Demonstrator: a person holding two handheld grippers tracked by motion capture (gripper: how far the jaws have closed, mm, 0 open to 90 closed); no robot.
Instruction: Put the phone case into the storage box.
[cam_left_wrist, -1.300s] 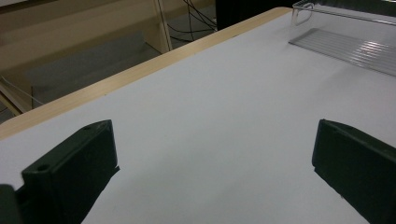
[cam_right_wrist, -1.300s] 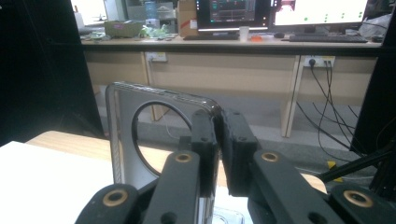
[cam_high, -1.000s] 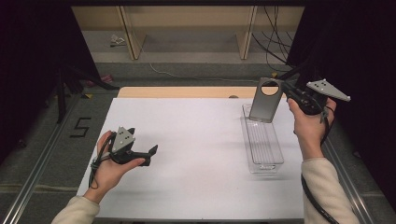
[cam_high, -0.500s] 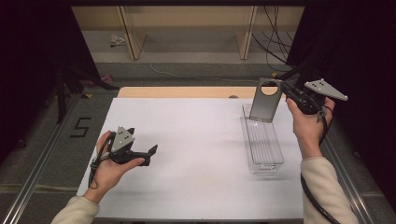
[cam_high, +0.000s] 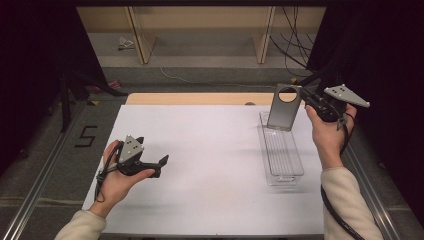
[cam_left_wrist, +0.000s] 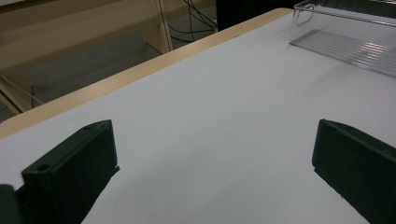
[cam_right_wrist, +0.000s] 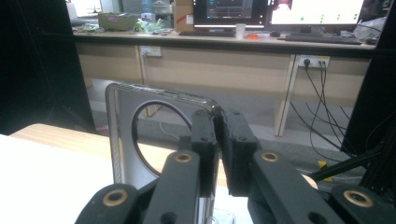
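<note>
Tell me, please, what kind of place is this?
Probably a lab or office set up for recording handling work: monitors and a keyboard on a long desk, loose cables, and a white-topped table flanked by black curtains.

One grey phone case with a round camera hole (cam_high: 283, 107), one clear ribbed plastic tray (cam_high: 281, 150) just below the case, two black two-jaw grippers flanking the tray
</note>
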